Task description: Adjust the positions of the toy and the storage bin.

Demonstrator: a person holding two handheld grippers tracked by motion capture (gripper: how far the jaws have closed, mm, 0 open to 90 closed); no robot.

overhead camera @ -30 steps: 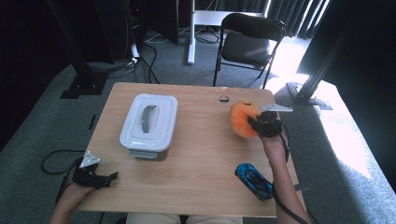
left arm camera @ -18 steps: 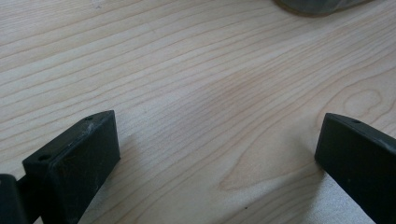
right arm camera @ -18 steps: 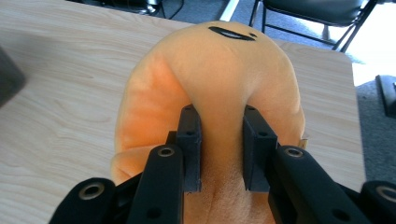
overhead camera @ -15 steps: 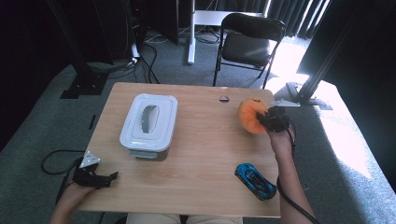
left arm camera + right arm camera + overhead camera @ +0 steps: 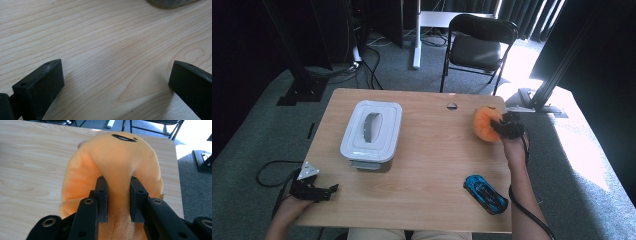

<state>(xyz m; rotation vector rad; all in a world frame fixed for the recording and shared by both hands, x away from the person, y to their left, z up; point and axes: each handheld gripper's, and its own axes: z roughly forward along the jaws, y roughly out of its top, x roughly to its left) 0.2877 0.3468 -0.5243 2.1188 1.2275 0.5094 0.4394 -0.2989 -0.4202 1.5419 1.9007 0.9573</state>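
White lidded plastic container (image 5: 371,134) sits shut on the wooden table (image 5: 427,165); its contents can't be seen. Since a second ago, the orange plush toy (image 5: 486,123) has shifted toward the table's far right edge, pinched in the right gripper (image 5: 504,127). The left gripper (image 5: 328,191) rests low, jaws wide, empty.

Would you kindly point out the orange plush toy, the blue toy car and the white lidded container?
orange plush toy (image 5: 484,122), high view, its rounded body.
blue toy car (image 5: 485,193), high view, its roof.
white lidded container (image 5: 372,131), high view, its lid.
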